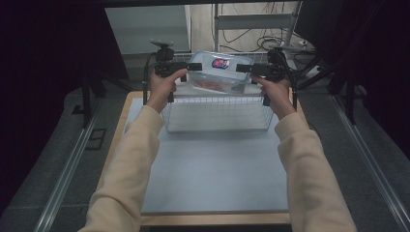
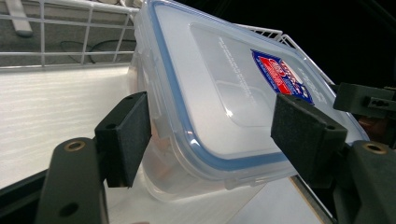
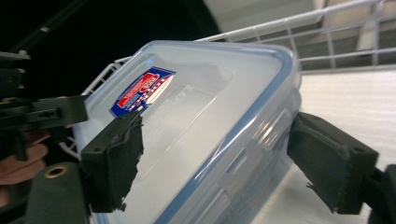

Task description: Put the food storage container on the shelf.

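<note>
the clear lidded container (image 1: 220, 72) was held up, tilted, above the white wire basket (image 1: 217, 116) at the far end of the bench (image 1: 212, 179). the left hand-held gripper (image 1: 186, 66) clamped its left edge, the right hand-held gripper (image 1: 251, 68) its right edge, each with jaws closed over rim and blue-sealed lid. a red and blue label (image 2: 281, 75) sat on the lid

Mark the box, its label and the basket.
box (image 2: 205, 93): left gripper view, clear lid.
label (image 3: 142, 91): right gripper view, red and blue middle.
basket (image 1: 217, 126): high view, near wire wall.
</note>
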The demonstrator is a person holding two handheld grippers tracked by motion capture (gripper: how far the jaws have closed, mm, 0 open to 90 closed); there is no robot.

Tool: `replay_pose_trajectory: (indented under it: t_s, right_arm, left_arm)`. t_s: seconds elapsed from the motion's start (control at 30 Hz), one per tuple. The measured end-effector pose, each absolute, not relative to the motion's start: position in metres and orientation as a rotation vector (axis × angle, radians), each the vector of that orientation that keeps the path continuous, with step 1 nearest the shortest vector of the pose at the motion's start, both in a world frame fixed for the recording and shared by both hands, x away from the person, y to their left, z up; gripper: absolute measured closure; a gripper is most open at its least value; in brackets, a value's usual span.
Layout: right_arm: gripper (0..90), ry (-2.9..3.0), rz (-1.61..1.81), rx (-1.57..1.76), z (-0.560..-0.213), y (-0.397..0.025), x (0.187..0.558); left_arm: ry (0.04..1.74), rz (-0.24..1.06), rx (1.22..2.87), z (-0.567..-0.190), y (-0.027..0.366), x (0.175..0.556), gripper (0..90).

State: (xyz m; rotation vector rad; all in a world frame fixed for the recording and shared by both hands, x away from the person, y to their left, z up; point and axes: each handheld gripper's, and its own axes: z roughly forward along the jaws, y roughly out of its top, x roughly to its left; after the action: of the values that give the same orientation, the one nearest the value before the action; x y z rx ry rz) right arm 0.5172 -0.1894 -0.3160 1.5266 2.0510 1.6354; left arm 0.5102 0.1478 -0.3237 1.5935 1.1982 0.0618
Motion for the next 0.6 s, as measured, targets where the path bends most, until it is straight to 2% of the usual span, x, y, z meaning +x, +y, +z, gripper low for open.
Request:
replay_pose_trajectory:
  t_s: [0.37, 0.6]
  right_arm:
    - [13.6, 1.977, 1.635, 1.422, -0.303, -0.205, 0.493]
    - [13.7, 2.0, 1.693, 1.293, -0.302, -0.223, 0.456]
  left_arm:
    - [1.131, 0.15, 1.577, -0.313, 0.159, 0.487, 27.6]
    - [1.046, 0.225, 1.61, -0.311, 0.166, 0.438, 24.8]
